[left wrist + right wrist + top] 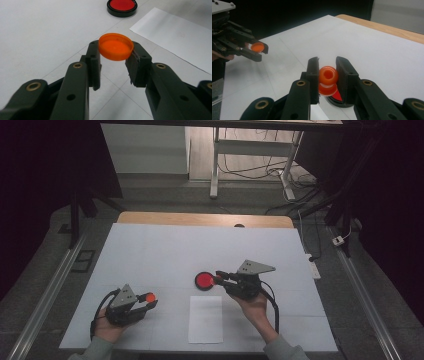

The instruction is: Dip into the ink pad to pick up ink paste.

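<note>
Left gripper (115,65): clamped on orange cap (115,46) — already off.
Right gripper (327,75): clamped on small orange bottle (328,78) (open-mouthed), above red dish (204,280), table's 5 o'clock.
Left: seemingly pouring, recapping.

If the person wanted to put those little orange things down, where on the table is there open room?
Plenty: the white table lies bare across its far half and down its left and right sides. The crowded spot is near the middle front, where the red dish, the paper sheet, the left gripper and the right gripper sit close.

white paper sheet (205,319) on table (150,255); desk legs (215,167) behind.
</note>
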`<state>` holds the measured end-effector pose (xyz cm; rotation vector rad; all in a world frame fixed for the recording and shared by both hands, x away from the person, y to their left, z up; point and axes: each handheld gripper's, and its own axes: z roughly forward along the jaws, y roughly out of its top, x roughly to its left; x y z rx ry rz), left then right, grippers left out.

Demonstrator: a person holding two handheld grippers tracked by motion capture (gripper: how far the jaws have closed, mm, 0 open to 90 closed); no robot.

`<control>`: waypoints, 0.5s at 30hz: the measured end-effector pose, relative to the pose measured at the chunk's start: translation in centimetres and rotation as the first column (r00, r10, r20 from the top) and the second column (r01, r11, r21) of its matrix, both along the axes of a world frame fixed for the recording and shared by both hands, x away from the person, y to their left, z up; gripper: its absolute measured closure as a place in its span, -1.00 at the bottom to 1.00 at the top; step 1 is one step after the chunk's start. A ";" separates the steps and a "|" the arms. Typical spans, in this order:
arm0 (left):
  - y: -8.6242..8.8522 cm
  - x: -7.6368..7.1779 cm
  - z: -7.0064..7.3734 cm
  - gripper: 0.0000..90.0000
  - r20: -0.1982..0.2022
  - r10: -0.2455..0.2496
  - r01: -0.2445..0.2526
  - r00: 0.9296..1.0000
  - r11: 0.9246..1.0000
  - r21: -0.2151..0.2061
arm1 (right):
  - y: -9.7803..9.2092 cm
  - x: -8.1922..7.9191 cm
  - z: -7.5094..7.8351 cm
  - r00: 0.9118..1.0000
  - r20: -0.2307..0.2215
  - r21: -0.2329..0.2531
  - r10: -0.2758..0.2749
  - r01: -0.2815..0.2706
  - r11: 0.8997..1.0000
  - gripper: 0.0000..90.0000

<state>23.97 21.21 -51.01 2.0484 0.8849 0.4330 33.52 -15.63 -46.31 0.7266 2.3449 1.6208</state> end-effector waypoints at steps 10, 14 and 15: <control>0.0 0.0 0.0 0.45 0.000 0.000 0.000 1.000 1.000 -0.001 | 0.7 1.3 -0.4 1.000 -0.013 -0.009 -0.008 0.008 1.000 0.61; 0.0 0.1 -0.1 0.45 -0.002 -0.001 0.001 1.000 1.000 -0.001 | 1.1 1.6 -0.6 1.000 -0.018 -0.017 -0.008 0.008 1.000 0.61; 0.0 0.1 -0.1 0.45 -0.003 -0.003 0.003 1.000 1.000 0.001 | 1.3 1.7 -0.7 1.000 -0.015 -0.018 -0.008 0.007 1.000 0.61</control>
